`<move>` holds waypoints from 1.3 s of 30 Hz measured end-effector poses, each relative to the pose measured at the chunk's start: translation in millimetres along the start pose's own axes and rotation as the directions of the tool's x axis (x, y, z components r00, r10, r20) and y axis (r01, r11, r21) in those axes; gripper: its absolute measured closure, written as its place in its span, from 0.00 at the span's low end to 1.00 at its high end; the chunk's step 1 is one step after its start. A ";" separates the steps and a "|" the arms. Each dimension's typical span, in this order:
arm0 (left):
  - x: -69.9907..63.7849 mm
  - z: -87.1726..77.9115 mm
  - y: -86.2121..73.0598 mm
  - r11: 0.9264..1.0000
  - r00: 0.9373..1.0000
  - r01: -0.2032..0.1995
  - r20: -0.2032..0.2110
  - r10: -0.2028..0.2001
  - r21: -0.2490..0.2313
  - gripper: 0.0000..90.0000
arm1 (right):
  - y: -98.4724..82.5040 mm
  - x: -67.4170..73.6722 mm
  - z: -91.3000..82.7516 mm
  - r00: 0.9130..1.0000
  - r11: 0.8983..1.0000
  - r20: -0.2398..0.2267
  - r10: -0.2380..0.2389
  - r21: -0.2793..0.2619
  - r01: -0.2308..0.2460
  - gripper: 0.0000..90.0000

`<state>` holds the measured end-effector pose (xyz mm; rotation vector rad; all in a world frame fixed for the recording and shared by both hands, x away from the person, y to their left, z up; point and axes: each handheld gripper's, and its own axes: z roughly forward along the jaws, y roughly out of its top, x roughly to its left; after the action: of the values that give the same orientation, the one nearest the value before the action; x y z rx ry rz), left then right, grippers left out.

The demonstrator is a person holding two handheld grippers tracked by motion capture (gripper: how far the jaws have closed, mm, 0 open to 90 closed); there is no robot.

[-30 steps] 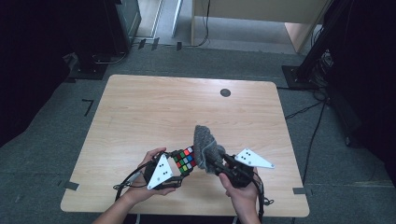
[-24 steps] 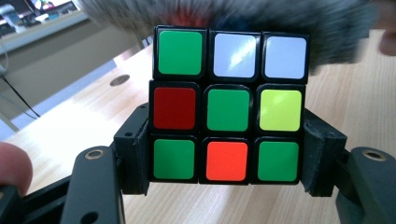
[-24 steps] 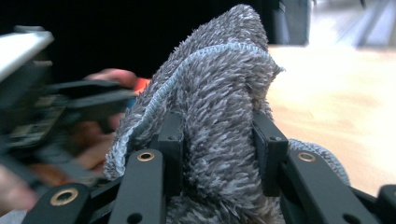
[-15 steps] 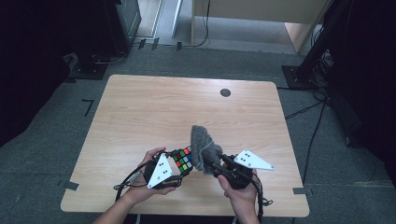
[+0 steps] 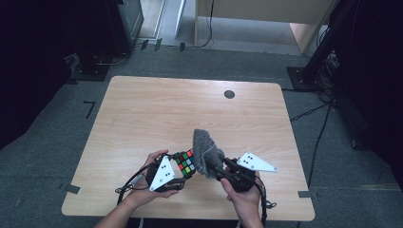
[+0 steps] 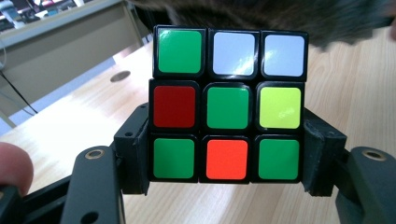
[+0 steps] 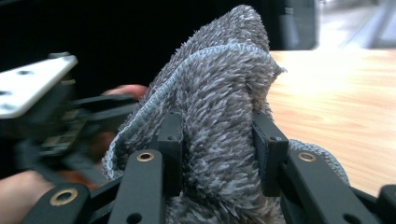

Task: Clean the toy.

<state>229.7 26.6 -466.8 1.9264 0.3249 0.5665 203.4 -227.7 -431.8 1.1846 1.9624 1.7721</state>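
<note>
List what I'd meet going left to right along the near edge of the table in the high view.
Left gripper → multicoloured puzzle cube → fluffy grey cloth → right gripper, all over the light wooden table.

No readable text, label, brand, number or sign anywhere

Worktop of pale wood

The worktop (image 5: 157, 118) is a light wood-grain board with rounded corners, standing on grey carpet floor (image 5: 62, 142). A small dark round cap (image 5: 229, 94) sits flush in its far side, right of centre. Grey tape marks (image 5: 72, 188) stick to the floor by its near corners.
</note>
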 end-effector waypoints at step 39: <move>26.8 -16.6 3.8 0.955 0.962 0.262 0.114 -0.247 -0.141 0.38 | -20.6 -15.9 11.0 0.997 0.997 -0.036 0.074 0.011 -0.073 0.72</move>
<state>243.7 50.6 -451.4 1.7217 0.4470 0.3185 212.6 -229.5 -458.4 1.2514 1.9740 1.8342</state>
